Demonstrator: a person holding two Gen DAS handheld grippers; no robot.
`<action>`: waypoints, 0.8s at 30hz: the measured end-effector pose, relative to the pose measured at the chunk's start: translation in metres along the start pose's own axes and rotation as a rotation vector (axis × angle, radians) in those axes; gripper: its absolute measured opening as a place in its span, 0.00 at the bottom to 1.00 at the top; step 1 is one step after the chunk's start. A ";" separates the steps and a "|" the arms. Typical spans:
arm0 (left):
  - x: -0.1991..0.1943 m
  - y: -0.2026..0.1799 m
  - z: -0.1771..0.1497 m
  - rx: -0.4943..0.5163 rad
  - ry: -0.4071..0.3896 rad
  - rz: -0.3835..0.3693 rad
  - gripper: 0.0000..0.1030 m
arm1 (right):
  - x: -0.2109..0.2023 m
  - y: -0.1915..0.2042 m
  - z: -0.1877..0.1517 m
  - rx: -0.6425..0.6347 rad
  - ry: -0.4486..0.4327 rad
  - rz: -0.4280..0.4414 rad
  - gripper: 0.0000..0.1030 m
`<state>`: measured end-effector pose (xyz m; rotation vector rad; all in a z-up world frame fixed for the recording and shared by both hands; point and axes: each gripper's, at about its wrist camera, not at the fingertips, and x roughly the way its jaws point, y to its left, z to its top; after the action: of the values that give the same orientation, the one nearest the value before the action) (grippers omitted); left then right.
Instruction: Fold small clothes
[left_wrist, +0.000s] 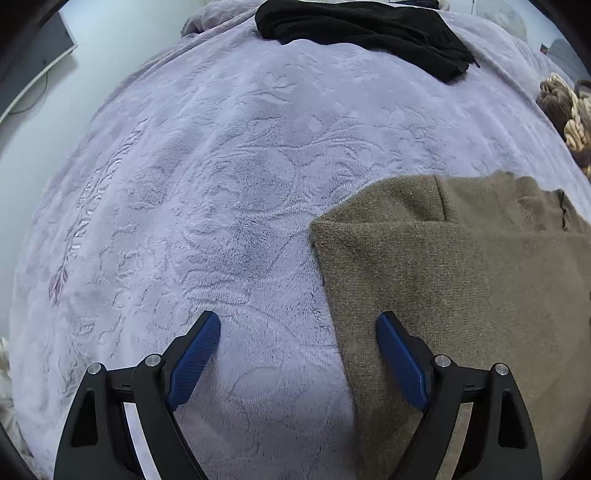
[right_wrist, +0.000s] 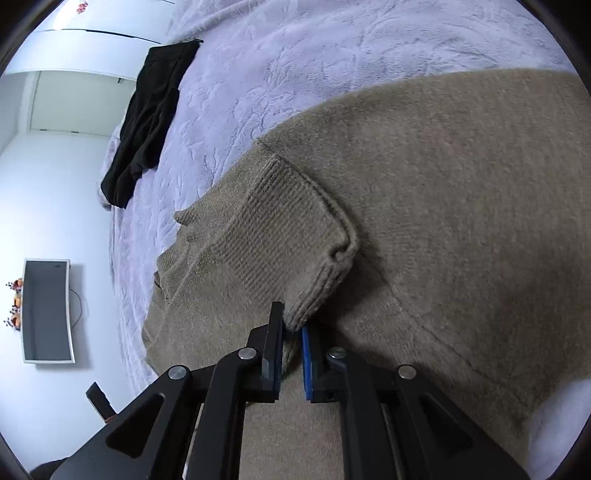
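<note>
A tan knitted sweater (left_wrist: 454, 280) lies spread on a lilac bedspread (left_wrist: 207, 192). My left gripper (left_wrist: 298, 325) hangs open above the sweater's left edge, one blue pad over the bedspread, the other over the knit, nothing between them. In the right wrist view the same sweater (right_wrist: 461, 206) fills the frame. My right gripper (right_wrist: 291, 325) is shut on the ribbed cuff (right_wrist: 295, 236) of a sleeve, which is folded over the sweater's body. The cuff's end is pinched between the two pads.
A black garment (left_wrist: 369, 33) lies crumpled at the far side of the bed, also visible as the black garment (right_wrist: 147, 125) in the right wrist view. A brown and cream plush blanket (left_wrist: 569, 118) sits at the right edge. A wall-mounted screen (right_wrist: 48, 310) hangs beyond the bed.
</note>
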<state>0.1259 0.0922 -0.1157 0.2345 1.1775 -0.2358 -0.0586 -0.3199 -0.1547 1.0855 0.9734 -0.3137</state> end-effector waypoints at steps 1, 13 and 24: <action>-0.005 0.008 0.000 -0.028 0.014 -0.051 0.85 | -0.005 0.003 -0.002 -0.014 0.008 -0.012 0.26; 0.020 0.023 0.003 -0.152 0.162 -0.467 0.85 | 0.028 0.052 -0.124 -0.194 0.357 0.248 0.59; 0.014 0.030 0.013 -0.240 0.106 -0.577 0.17 | 0.054 0.038 -0.164 -0.174 0.432 0.236 0.44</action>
<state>0.1518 0.1158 -0.1226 -0.3149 1.3472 -0.5872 -0.0871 -0.1500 -0.1946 1.1166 1.2137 0.2060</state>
